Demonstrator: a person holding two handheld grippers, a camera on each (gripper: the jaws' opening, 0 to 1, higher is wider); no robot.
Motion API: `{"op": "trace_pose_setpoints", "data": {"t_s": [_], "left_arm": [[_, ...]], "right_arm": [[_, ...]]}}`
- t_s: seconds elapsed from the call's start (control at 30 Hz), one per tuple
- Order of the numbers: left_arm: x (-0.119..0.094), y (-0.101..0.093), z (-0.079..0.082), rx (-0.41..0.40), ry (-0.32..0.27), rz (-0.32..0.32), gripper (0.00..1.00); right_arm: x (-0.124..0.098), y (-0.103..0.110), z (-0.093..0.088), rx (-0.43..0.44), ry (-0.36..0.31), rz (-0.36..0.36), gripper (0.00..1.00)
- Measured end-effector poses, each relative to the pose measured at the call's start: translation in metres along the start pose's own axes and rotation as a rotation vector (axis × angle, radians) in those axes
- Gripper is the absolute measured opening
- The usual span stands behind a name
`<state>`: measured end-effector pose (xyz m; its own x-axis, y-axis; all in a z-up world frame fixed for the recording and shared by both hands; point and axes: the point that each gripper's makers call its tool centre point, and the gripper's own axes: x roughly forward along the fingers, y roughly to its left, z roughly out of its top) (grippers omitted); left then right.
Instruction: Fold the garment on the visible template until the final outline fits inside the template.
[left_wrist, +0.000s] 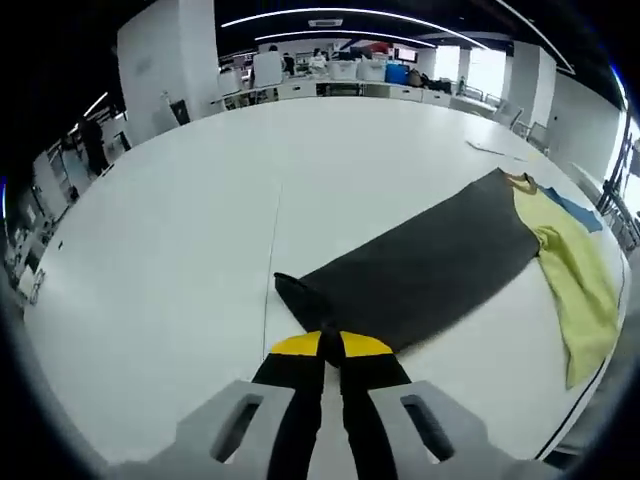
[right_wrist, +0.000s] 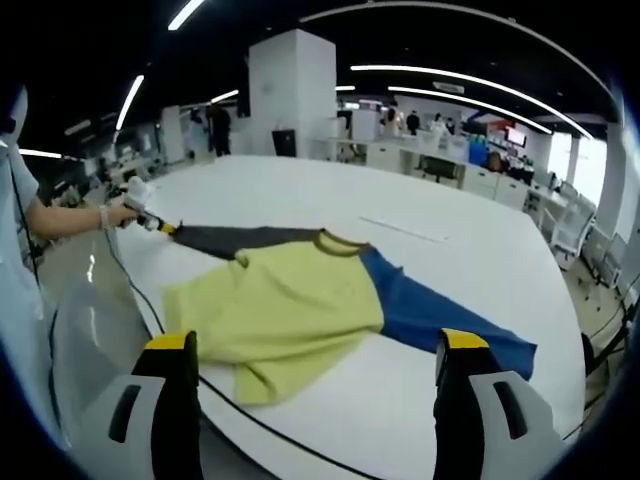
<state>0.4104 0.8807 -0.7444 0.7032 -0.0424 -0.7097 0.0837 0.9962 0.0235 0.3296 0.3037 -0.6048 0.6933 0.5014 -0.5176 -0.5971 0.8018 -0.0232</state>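
The dark sleeve (left_wrist: 420, 265) of the garment (right_wrist: 290, 305) is pinched by the left gripper (left_wrist: 330, 345) on the white table (left_wrist: 180, 230) — the right gripper (right_wrist: 315, 350) is held wide apart, gripping nothing

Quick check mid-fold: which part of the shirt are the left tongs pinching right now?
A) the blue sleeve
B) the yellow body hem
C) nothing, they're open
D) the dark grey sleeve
D: in the left gripper view the left tongs are closed on the cuff end of the dark grey sleeve, while the yellow fabric body lies beyond it.
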Motion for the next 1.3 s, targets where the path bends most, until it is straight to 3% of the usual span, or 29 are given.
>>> {"op": "trace_pose_setpoints", "data": {"t_s": [0.2,0.53,0.73,1.1,1.2,1.3], "left_arm": [[0.0,0.007,0.003,-0.066,-0.043,0.031,0.02],[-0.003,0.015,-0.001,-0.364,-0.125,0.002,0.02],[-0.004,0.019,-0.008,-0.433,-0.141,-0.007,0.03],[-0.01,0.025,-0.018,-0.451,-0.142,0.028,0.03],[-0.014,0.032,-0.021,-0.416,-0.148,0.071,0.0],[-0.022,0.024,-0.018,-0.378,-0.165,0.044,0.0]], "right_arm": [[-0.004,-0.005,-0.001,0.005,-0.005,-0.009,0.98],[-0.008,-0.004,-0.001,0.009,-0.011,-0.02,0.98],[-0.006,0.0,0.0,0.008,-0.013,-0.013,0.98],[-0.006,0.001,0.005,0.003,-0.027,-0.009,0.98],[-0.006,0.001,0.006,0.002,-0.034,-0.012,0.98],[-0.006,0.004,0.005,-0.002,-0.035,-0.007,0.98]]}}
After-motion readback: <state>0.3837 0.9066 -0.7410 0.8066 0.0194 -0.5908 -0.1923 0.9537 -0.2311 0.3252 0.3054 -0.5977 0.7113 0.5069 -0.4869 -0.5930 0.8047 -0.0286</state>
